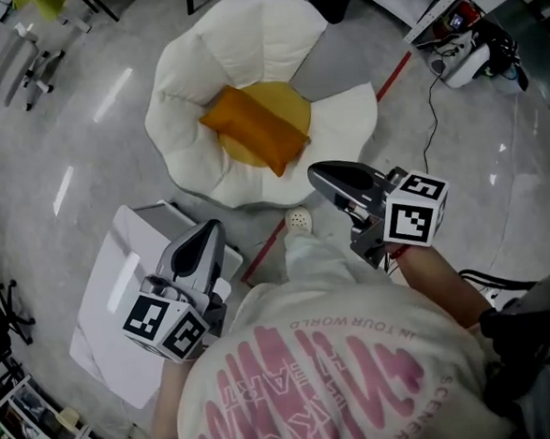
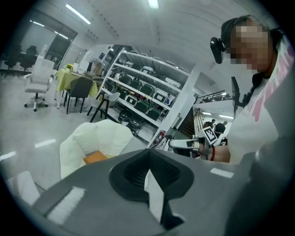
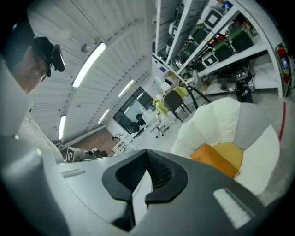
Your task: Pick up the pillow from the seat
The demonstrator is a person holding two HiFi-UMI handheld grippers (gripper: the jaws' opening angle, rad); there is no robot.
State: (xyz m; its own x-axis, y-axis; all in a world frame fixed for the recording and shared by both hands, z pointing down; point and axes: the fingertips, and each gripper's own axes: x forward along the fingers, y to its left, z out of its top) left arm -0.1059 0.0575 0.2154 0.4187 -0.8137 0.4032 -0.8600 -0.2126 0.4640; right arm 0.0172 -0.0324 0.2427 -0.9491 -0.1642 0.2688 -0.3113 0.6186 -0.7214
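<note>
Head view: the orange fabric pillow lies in the white petal-shaped cushion seat, with my left gripper and right gripper well short of it. Both jaws are closed and empty; arriving like that, I'd likely only shove it.

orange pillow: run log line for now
orange rectangular fabric pillow: on white petal-shaped seat, untouched | left gripper: shut, empty | right gripper: shut, empty

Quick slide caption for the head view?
Left gripper and right gripper, both shut, short of the orange pillow on the white petal seat.
</note>
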